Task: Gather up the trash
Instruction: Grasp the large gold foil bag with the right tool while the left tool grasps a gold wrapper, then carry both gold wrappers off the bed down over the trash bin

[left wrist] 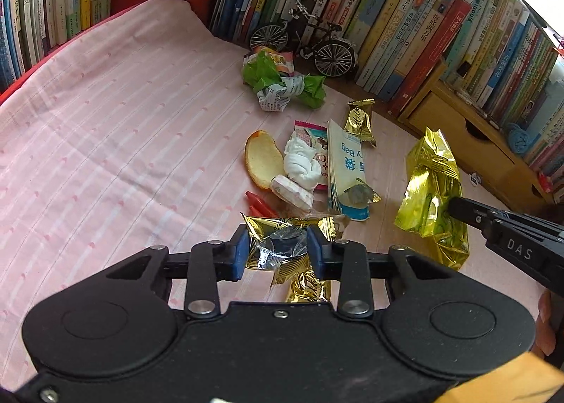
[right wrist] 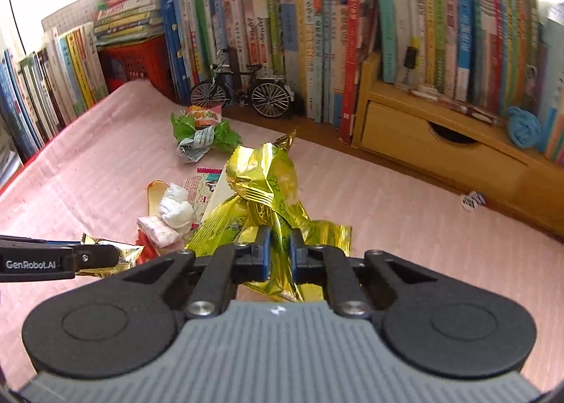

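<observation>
The left gripper (left wrist: 278, 250) is seen clamped on a small gold wrapper (left wrist: 282, 244) above the pink cloth (left wrist: 105, 142). The right gripper (right wrist: 280, 250) is seen clamped on a crumpled gold bag (right wrist: 268, 191), raised beside scattered trash (right wrist: 172, 209).

I have the right gripper (right wrist: 280, 249) clamped on a crumpled gold wrapper (right wrist: 262, 191), which sticks up in front of the camera. The left gripper (right wrist: 97, 256) enters from the left edge, pinching a smaller gold wrapper (right wrist: 128, 253). Behind lie a white tissue wad (right wrist: 176, 207), a green wrapper (right wrist: 202, 133) and a model bicycle (right wrist: 243, 93) against the books (right wrist: 317, 43).
</observation>
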A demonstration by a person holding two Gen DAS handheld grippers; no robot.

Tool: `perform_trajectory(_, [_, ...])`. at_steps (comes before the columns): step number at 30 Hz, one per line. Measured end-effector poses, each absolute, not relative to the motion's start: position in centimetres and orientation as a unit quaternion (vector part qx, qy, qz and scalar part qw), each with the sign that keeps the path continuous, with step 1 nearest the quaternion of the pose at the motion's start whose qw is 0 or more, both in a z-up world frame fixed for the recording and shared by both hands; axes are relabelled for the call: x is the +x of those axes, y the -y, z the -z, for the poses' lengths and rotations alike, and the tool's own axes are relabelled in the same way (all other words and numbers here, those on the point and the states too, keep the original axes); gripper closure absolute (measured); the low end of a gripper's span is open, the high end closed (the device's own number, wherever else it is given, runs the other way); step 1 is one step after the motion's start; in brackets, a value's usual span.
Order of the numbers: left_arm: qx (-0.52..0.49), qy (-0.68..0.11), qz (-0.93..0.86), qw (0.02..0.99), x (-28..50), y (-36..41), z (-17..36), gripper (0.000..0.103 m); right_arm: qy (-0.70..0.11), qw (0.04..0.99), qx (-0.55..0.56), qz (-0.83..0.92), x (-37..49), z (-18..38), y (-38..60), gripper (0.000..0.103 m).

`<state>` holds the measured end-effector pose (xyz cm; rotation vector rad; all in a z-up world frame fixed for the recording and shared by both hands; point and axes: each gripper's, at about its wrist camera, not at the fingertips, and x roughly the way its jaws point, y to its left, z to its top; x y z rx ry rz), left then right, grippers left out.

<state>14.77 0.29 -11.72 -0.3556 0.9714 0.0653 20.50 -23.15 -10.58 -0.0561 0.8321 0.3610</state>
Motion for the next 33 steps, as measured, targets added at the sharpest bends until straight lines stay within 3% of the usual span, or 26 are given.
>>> perform_trajectory(3, [-0.172, -0.461, -0.034, 0.87, 13.7, -0.5, 11.3, 0.071, -0.407, 0.897, -0.023, -0.171, 18.7, 10.2, 23.8, 0.087])
perform_trajectory(7, [-0.172, -0.462, -0.04, 0.869, 12.7, -0.9, 11.3, 0.071, -0.41, 0.894, -0.056, -0.175, 17.3, 11.7, 23.4, 0.034])
perform_trajectory(9, [-0.17, -0.465, -0.046, 0.868, 12.3, -1.0, 11.6, 0.071, -0.417, 0.888, -0.061, -0.184, 17.4, 12.8, 22.8, 0.027])
perform_trajectory(13, [-0.171, -0.462, -0.056, 0.868, 11.5, -1.4, 11.4, 0.071, -0.451, 0.87, -0.063, -0.19, 18.9, 14.9, 21.1, 0.027])
perform_trajectory(14, [-0.17, -0.461, -0.058, 0.869, 11.4, -1.4, 11.3, 0.071, -0.462, 0.864, -0.065, -0.192, 19.4, 15.5, 20.7, 0.031])
perform_trajectory(15, [-0.168, -0.46, -0.061, 0.87, 11.2, -1.5, 11.2, 0.071, -0.477, 0.855, -0.061, -0.193, 20.0, 16.1, 20.4, 0.054])
perform_trajectory(16, [-0.167, -0.459, -0.063, 0.87, 11.0, -1.5, 11.1, 0.071, -0.491, 0.849, -0.048, -0.186, 20.4, 16.6, 20.3, 0.063])
perform_trajectory(19, [-0.163, -0.45, -0.065, 0.876, 10.4, -1.5, 10.5, 0.071, -0.49, 0.853, -0.01, -0.178, 20.4, 15.9, 20.7, 0.076])
perform_trajectory(33, [-0.155, -0.414, -0.02, 0.897, 3.4, -2.8, 7.2, 0.071, -0.453, 0.878, 0.034, -0.148, 11.6, 10.1, 21.9, 0.079])
